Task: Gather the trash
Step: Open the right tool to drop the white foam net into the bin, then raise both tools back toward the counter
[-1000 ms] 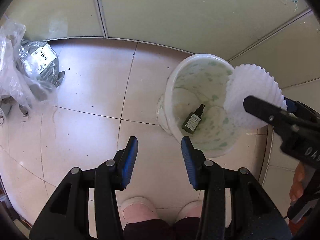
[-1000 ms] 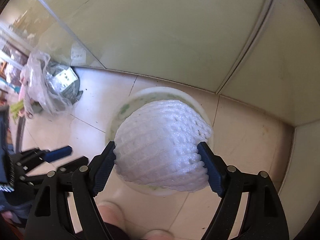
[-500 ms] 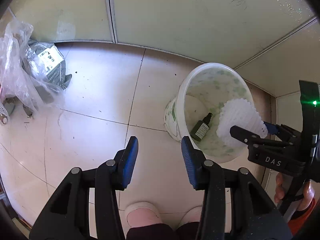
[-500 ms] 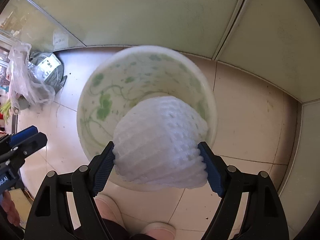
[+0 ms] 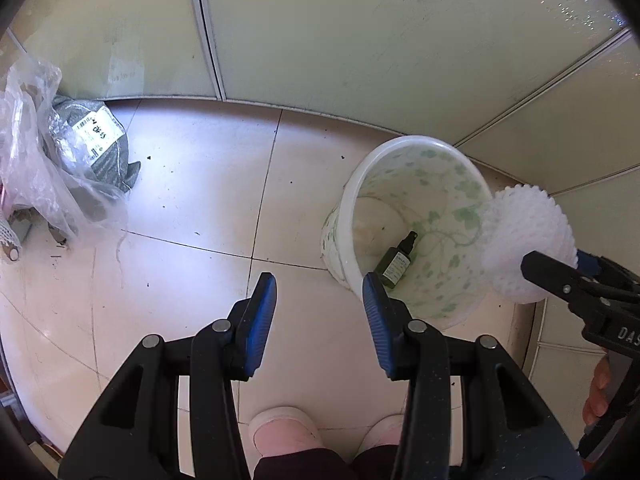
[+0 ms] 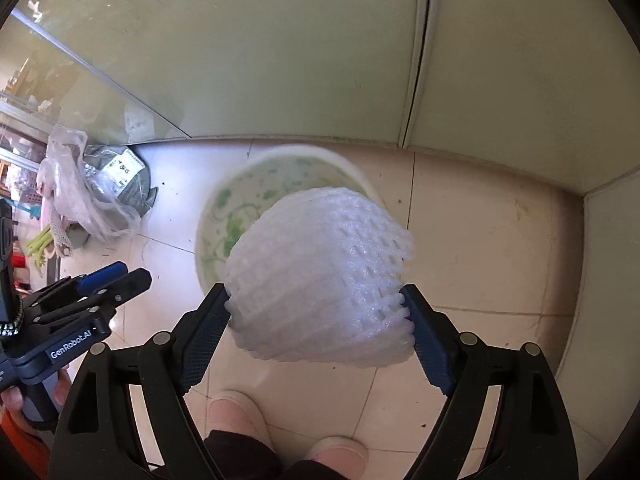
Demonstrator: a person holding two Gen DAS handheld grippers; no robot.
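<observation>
Right claw (image 6: 320, 316) grips the white foam fruit net (image 6: 320, 280) between both pads, above the near rim of the white, green-patterned bin (image 5: 348, 208); its jaws have just been easing wider. Left claw (image 5: 320, 304), marked "GenRobot.AI", stands half open and empty beside the bin. A dark spray bottle (image 5: 394, 262) lies inside the bin, label unreadable.

Glossy floor tiles (image 5: 192, 184), ribbed foam net (image 6: 320, 276)

bin (image 5: 404, 152) mouth open, bottle (image 5: 396, 262) on btm; foam net (image 6: 320, 276) over rim; floor (image 5: 192, 184) left clear to bag pile (image 5: 60, 168).
</observation>
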